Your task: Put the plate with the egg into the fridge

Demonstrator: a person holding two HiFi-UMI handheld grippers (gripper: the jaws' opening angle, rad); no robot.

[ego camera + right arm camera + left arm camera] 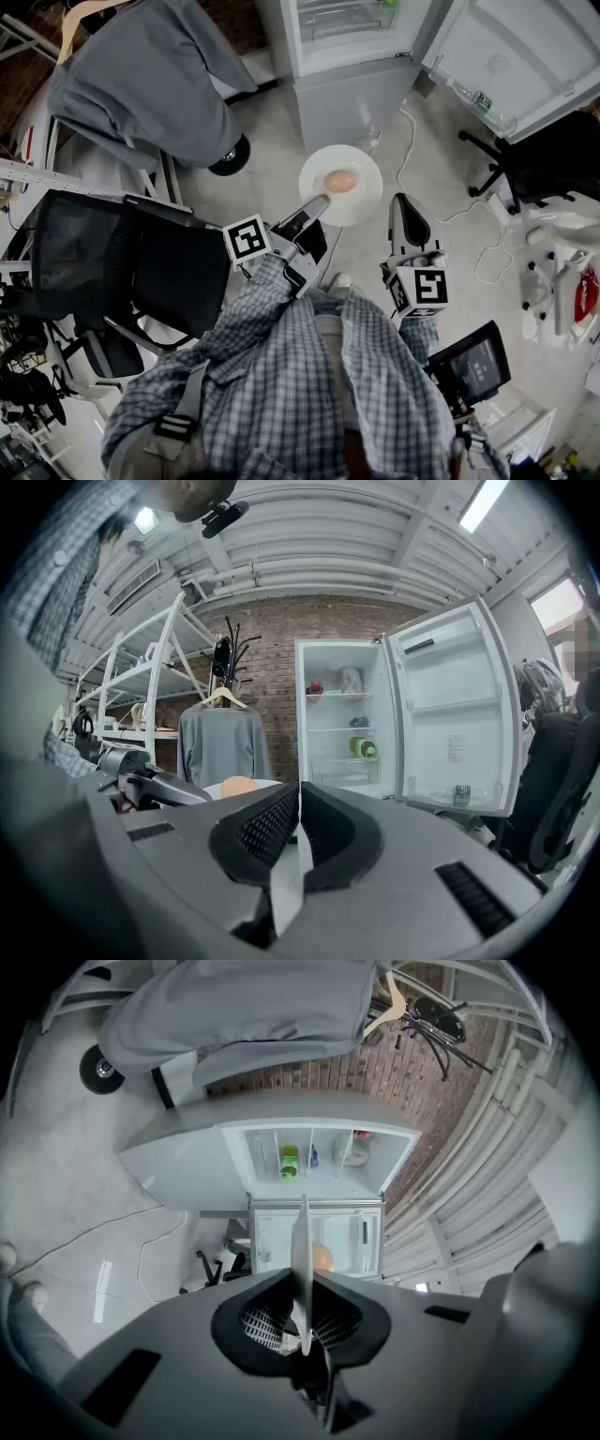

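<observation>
Just short of the open fridge [349,42], a person in a plaid shirt holds a white plate [361,202] level above the floor, an egg [340,180] resting near its middle. The left gripper [319,202] is clamped on the plate's near rim; from that gripper's own view the plate [301,1251] shows edge-on between the jaws, with the egg [322,1258] just to one side and the fridge [319,1162] shelves beyond. The right gripper [402,201] hangs beside the plate without touching it, its jaws [299,803] pressed together on nothing. The fridge door [525,52] stands wide open at right. A grey jacket [150,75] hangs at upper left, and a black chair [112,262] stands at the person's left.
</observation>
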